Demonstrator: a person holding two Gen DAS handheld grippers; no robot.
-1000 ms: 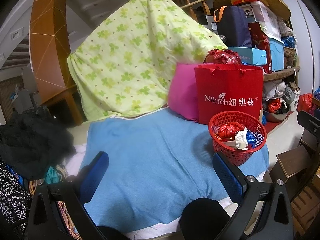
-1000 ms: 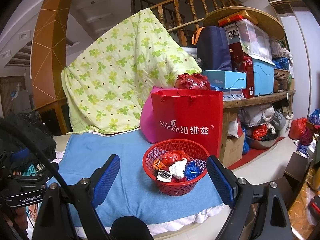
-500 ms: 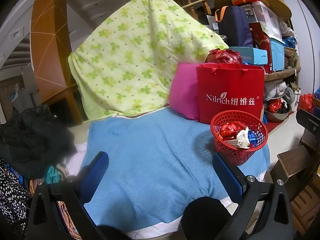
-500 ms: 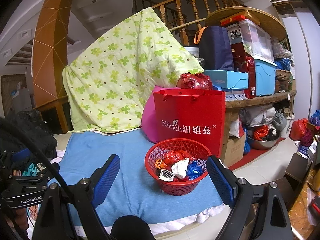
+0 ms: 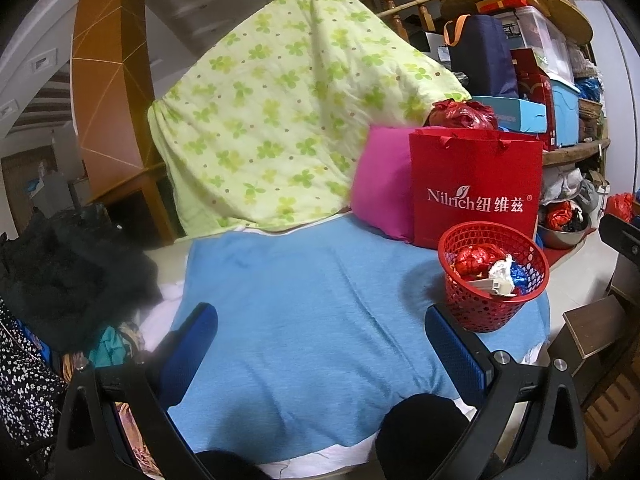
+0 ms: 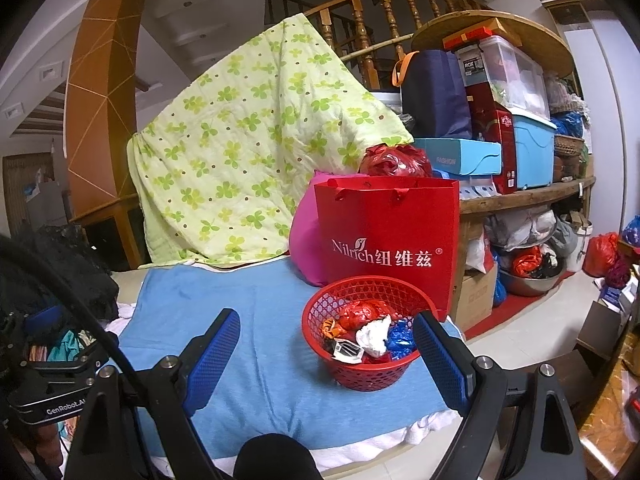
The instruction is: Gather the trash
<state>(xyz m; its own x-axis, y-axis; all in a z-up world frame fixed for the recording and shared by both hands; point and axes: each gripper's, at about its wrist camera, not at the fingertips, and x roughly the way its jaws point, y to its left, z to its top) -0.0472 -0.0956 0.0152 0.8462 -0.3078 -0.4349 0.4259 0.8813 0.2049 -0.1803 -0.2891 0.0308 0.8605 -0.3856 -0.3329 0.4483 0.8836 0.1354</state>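
A red mesh basket [image 5: 472,312] [image 6: 316,320] stands on the blue cloth [image 5: 304,304] [image 6: 256,320] near its right edge. Inside lie crumpled wrappers: red foil [image 6: 362,312], white paper [image 6: 374,336] and blue foil [image 6: 402,340]. My left gripper [image 5: 320,320] hovers open over the bare middle of the cloth, left of the basket, with nothing between its blue pads. My right gripper [image 6: 326,330] is open too, and the basket sits beyond it, seen between its fingers, closer to the right finger [image 6: 438,360]. Neither gripper touches the basket.
A red paper bag [image 5: 476,188] [image 6: 388,240] stands right behind the basket, with a pink cushion [image 5: 380,184] and a green-flowered quilt [image 5: 280,120] beside it. Dark clothes [image 5: 68,272] pile at the left. Shelves with boxes [image 6: 520,140] fill the right side.
Both views have drifted very slightly. The basket and its wrappers stay put, and both grippers remain open and empty.
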